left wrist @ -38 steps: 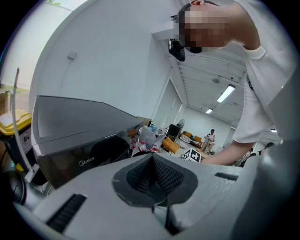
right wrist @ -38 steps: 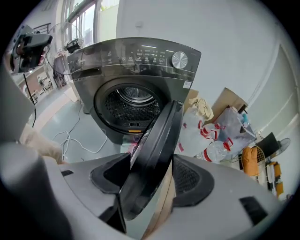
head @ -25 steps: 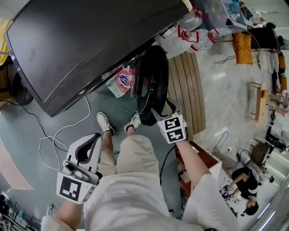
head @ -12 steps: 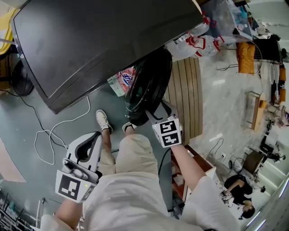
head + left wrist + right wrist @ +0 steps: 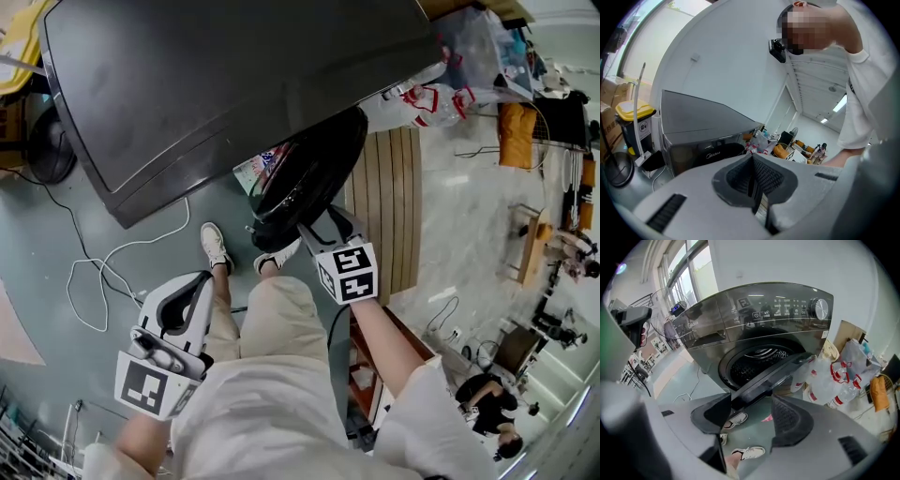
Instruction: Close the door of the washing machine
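The dark grey washing machine [image 5: 234, 84] fills the top of the head view, and its round black door [image 5: 305, 178] stands partly open, swung out from the front. My right gripper [image 5: 319, 223] is at the door's outer edge. In the right gripper view the door's rim [image 5: 773, 378] runs just past the gripper [image 5: 750, 416], whose jaws are apart and closing, pads not pressing on it. Behind the door is the drum [image 5: 757, 359]. My left gripper [image 5: 186, 292] hangs by the person's thigh, away from the machine [image 5: 703, 126]. Its jaws [image 5: 752, 180] are shut on nothing.
A white cable [image 5: 103, 272] loops on the floor at left. A slatted wooden panel [image 5: 384, 206] lies right of the door, with bags of bottles [image 5: 422, 98] behind it. The person's shoes [image 5: 214, 246] stand under the door. A yellow-lidded bin [image 5: 635, 112] is beside the machine.
The door has swung further toward the machine's front, and my right gripper has followed it to the left. The left gripper has hardly shifted.
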Demonstrator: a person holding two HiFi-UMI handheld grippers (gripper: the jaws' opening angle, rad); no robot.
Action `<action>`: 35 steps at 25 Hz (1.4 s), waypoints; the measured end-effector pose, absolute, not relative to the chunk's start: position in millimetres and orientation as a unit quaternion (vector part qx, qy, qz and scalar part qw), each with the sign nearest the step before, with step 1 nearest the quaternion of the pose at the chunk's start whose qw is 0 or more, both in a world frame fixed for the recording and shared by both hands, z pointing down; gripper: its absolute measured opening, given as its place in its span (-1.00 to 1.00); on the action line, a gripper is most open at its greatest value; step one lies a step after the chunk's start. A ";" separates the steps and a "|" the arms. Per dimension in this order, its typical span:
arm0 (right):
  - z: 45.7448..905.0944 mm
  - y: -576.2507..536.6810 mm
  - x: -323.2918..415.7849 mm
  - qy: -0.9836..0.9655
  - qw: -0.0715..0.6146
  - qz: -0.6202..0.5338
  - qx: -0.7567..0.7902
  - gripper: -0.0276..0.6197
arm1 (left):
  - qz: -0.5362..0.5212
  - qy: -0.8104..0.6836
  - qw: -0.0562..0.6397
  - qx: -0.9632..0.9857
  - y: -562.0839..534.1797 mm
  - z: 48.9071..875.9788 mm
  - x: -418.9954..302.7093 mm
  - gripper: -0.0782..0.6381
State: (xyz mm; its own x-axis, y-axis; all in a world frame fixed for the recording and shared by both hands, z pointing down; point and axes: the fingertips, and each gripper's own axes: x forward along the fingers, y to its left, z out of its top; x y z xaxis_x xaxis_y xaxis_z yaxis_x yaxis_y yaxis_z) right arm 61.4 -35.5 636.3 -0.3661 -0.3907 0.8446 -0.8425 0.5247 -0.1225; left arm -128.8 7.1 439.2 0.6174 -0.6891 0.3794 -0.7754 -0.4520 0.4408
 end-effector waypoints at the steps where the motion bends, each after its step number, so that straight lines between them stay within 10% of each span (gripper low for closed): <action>1: 635.9 -37.0 57.0 -0.779 0.397 0.283 0.394 -0.09 | 0.072 -0.433 0.295 0.848 7.6 438.4 -131.0 -0.77; 35: 639.4 -100.3 -24.0 -0.826 0.413 0.140 0.357 -0.32 | 0.062 -0.500 0.296 0.812 8.0 440.9 -190.2 -0.77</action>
